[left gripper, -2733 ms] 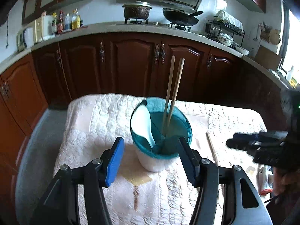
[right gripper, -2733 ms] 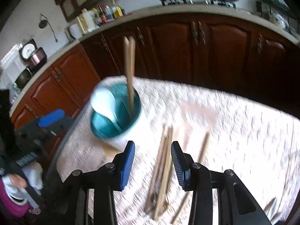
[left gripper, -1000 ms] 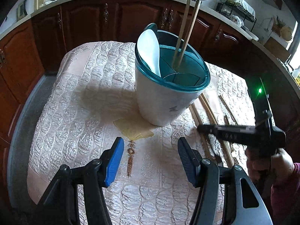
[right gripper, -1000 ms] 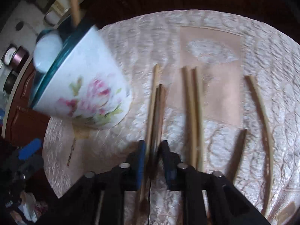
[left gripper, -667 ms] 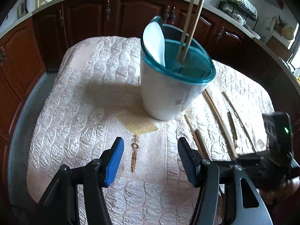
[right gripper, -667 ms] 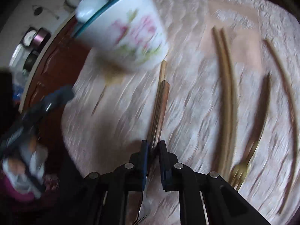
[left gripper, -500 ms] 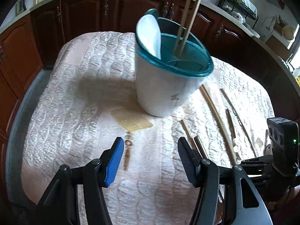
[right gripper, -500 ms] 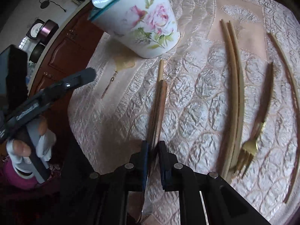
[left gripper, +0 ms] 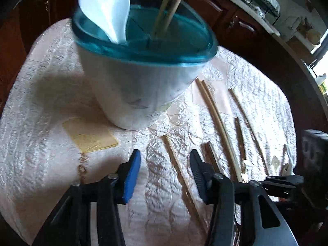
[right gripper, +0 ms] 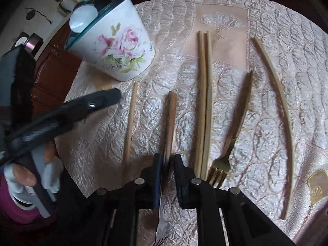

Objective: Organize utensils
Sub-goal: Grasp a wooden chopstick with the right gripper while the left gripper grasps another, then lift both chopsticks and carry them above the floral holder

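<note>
While the right gripper [right gripper: 166, 164] is pinching the dark wooden-handled utensil [right gripper: 170, 121] near its head end, its jaws narrow and easing apart a touch with the handle between them, the left gripper [left gripper: 164, 171] is hanging over the quilted tablecloth [left gripper: 41, 106] with its jaws closing around a single pale chopstick [left gripper: 180, 170], the pads not yet touching it. That chopstick is lying just in front of the floral utensil holder [right gripper: 114, 47], which is already carrying a white spoon [left gripper: 106, 8] and two upright chopsticks [left gripper: 170, 6]. A chopstick pair [right gripper: 205, 94], a gold fork [right gripper: 235, 127] and a lone curved-looking stick [right gripper: 274, 102] are waiting further right. These sticks are likely handling light, stiff and smooth, rolling easily on the puckered cloth, so gripping mid-shaft looks safest. No brand or readable writing is showing anywhere.
</note>
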